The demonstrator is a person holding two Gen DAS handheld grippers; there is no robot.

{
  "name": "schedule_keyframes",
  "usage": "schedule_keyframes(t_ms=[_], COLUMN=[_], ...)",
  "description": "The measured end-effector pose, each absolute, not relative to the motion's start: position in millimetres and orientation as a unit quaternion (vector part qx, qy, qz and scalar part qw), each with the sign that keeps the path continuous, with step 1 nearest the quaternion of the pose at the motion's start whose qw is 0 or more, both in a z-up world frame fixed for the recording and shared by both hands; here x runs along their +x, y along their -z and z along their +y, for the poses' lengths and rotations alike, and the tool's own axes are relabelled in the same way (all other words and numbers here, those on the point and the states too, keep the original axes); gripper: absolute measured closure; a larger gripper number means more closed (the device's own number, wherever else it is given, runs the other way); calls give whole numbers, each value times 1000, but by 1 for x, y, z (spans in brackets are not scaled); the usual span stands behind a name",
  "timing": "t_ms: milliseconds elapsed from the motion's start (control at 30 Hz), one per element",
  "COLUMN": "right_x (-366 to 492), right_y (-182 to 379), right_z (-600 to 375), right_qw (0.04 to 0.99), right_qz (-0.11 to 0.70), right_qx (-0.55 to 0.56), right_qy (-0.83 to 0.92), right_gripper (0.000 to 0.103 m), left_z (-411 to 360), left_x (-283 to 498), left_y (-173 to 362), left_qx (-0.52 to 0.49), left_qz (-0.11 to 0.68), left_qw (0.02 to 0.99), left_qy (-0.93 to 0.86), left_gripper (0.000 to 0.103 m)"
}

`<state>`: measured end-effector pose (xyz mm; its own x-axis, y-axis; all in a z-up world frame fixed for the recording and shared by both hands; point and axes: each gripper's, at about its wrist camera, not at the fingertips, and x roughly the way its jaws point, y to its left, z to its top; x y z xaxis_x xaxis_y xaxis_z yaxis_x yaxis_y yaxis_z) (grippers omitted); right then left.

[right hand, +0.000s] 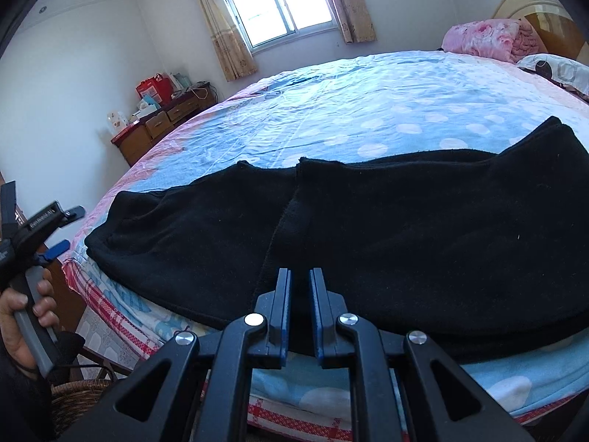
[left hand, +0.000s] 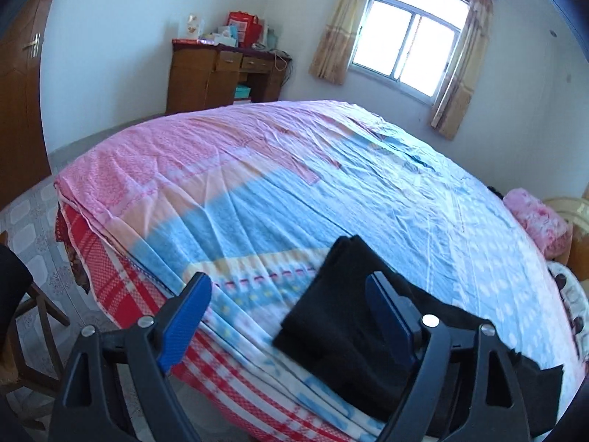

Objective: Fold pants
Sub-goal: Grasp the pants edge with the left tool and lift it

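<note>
Black pants [right hand: 368, 228] lie flat along the near edge of the bed [right hand: 349, 103], legs to the left and right. My right gripper [right hand: 300, 280] is nearly shut, its jaws a narrow gap apart over the pants' near edge at the middle; whether it pinches cloth I cannot tell. My left gripper [left hand: 289, 287] is open and empty, held above the bed's corner, with the left end of the pants [left hand: 342, 313] under its right finger. The left gripper also shows at the left edge of the right wrist view [right hand: 48, 228], held in a hand.
The bed has a pink and blue patterned sheet [left hand: 257, 169]. A pink folded blanket [right hand: 486, 38] and a pillow [right hand: 556, 70] lie at the head end. A wooden desk [left hand: 224, 73] stands by the far wall, a window [left hand: 408, 44] behind. A wicker basket [right hand: 77, 397] sits on the floor.
</note>
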<state>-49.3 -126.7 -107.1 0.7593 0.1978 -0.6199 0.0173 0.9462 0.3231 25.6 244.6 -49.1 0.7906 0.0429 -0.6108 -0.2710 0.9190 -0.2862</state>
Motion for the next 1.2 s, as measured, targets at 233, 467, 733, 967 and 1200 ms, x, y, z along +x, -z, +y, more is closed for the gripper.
schedule_keyframes(t_ms=[233, 467, 733, 967, 1200], right_x=[-47, -45, -44, -44, -44], right_y=[109, 111, 111, 111, 112], right_z=[-127, -127, -127, -127, -128], right_qw=[922, 921, 920, 920, 920], right_qz=[348, 350, 351, 351, 351], right_qx=[160, 163, 166, 166, 168], right_qy=[-50, -50, -50, -51, -52], right_gripper=[92, 91, 91, 91, 91], left_z=[223, 215, 213, 221, 224], left_x=[35, 31, 20, 23, 18], left_y=[75, 87, 88, 93, 103], left_qx=[-165, -180, -233, -268, -316], left_qz=[330, 328, 331, 309, 313], left_qw=[928, 926, 912, 913, 896], left_qy=[-47, -50, -74, 2, -16], left_gripper=[16, 39, 49, 71, 65])
